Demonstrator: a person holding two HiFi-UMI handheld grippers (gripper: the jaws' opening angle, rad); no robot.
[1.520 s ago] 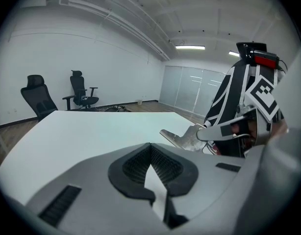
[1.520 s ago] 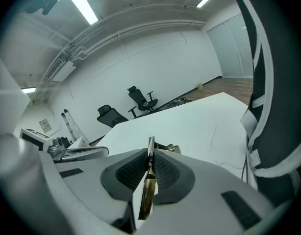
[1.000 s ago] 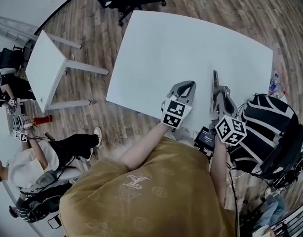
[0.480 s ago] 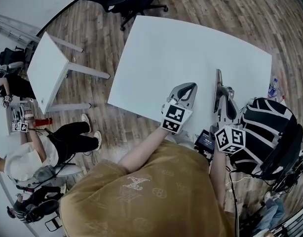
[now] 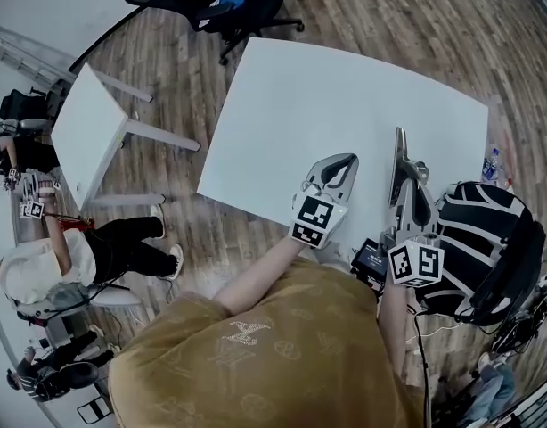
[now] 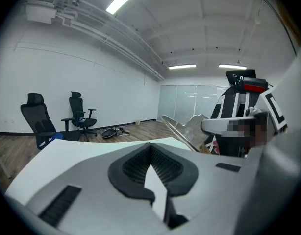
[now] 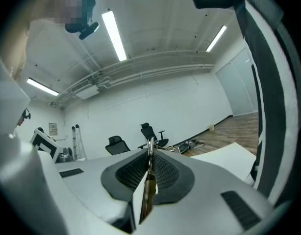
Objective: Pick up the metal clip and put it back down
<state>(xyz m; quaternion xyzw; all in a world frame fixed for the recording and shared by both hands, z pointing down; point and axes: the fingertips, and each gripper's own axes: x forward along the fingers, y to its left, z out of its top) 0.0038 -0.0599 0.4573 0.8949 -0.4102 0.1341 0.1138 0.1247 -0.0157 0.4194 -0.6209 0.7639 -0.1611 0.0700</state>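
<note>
The white table (image 5: pixel 345 96) lies under both grippers. The right gripper (image 5: pixel 399 139) is turned on edge above the table's near right part, beside a striped bag (image 5: pixel 483 230). Its jaws are clamped on the metal clip (image 7: pixel 150 182), which stands edge-on between the ribbed pads (image 7: pixel 165 173), clear of the table. They have just closed a little further on it. The left gripper (image 5: pixel 343 162) hovers just to its left, jaws pressed together with nothing between them.

Against a second ago, both marker cubes sit lower in the head view. The right gripper now looks longer and flatter. The seated person (image 5: pixel 42 279) on the floor at left has also shifted.

The head view shows the right gripper only as a thin blade, and the clip cannot be made out there. The right gripper (image 7: pixel 150 145) view shows the clip in the pinch. The left gripper (image 6: pixel 150 150) view shows its tips meeting, two chairs (image 6: pixel 37 124) beyond and the other gripper at right.
</note>
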